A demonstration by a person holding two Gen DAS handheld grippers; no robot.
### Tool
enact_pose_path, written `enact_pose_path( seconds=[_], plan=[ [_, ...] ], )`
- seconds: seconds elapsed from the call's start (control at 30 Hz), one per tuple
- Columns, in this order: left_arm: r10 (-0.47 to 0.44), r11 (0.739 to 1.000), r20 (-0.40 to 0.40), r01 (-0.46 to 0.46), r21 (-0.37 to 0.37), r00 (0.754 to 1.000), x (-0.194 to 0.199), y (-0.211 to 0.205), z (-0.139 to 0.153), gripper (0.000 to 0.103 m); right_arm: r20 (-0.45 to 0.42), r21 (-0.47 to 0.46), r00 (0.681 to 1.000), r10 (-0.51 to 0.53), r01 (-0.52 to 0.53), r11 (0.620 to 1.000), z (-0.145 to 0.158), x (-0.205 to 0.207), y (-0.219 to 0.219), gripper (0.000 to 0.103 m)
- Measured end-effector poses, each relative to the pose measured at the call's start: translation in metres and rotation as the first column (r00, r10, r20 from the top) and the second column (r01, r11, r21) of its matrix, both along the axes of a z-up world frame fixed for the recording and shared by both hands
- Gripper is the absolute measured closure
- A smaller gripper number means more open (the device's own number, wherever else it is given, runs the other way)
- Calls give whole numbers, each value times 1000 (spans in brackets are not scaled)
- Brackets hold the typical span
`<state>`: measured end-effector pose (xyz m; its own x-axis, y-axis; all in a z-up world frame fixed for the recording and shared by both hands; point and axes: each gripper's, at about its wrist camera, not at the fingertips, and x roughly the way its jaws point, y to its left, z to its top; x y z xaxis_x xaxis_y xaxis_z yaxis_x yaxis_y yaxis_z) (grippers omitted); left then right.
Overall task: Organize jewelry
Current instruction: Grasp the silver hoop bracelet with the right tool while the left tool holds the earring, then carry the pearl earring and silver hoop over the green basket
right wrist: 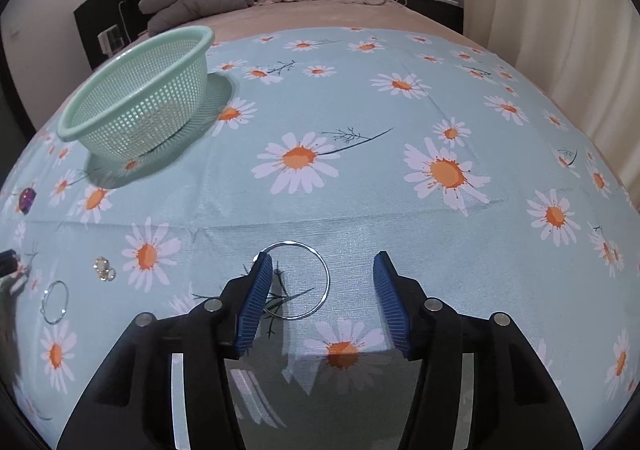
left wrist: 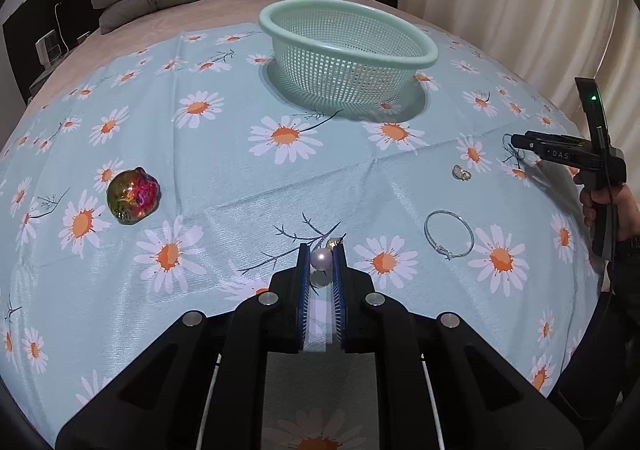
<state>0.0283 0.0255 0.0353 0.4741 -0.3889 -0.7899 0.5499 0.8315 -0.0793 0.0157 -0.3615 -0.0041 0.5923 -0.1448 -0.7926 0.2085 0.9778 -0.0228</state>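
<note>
Near the front edge of the daisy-print cloth (left wrist: 208,154), the left gripper (left wrist: 321,250) pinches a pearl earring (left wrist: 321,259) between its blue pads, the pearl just above the fabric. Only the left wrist view shows this, along with an iridescent ornament (left wrist: 133,196) toward the cloth's left edge and a small gold piece (left wrist: 460,172). Farther back, the mint basket (left wrist: 348,50) stands upright. Only the right wrist view shows the right gripper (right wrist: 322,274) spread wide, its left pad overlapping a large silver hoop (right wrist: 298,280) lying flat. A second thin bangle (right wrist: 55,302) and a crystal cluster (right wrist: 105,269) lie toward the left edge there.
</note>
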Motion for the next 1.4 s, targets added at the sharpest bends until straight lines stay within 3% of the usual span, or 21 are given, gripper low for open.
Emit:
enact_pose_path(
  seconds=[0.07, 0.1, 0.13, 0.47, 0.73, 1.03, 1.4],
  plan=[
    [-7, 1000, 7, 7, 1, 1000, -1, -2, 4, 92, 12, -31, 1000, 8, -7, 999, -4, -1, 4, 70],
    [-10, 1000, 13, 10, 4, 1000, -2, -3, 6, 92, 10, -23, 1000, 20, -20, 1000, -4, 0, 6, 89],
    [-15, 1000, 17, 15, 6, 1000, -3, -4, 8, 92, 6, -19, 1000, 23, -23, 1000, -3, 0, 7, 100],
    [-52, 999, 61, 52, -5, 997, -8, -16, 31, 92, 77, -10, 997, 31, -31, 999, 19, -16, 6, 101],
    [-58, 998, 107, 60, -15, 993, 12, -32, 62, 92, 191, -75, 973, 131, -118, 990, 88, -3, 29, 101],
    [-81, 995, 179, 89, -41, 981, 59, -56, 112, 92, 269, -107, 925, 268, -247, 963, 149, 48, 68, 101],
    [-91, 996, 133, 93, -11, 987, 125, -83, 101, 92, 261, -73, 911, 321, -313, 947, 136, 110, 91, 101]
  ],
)
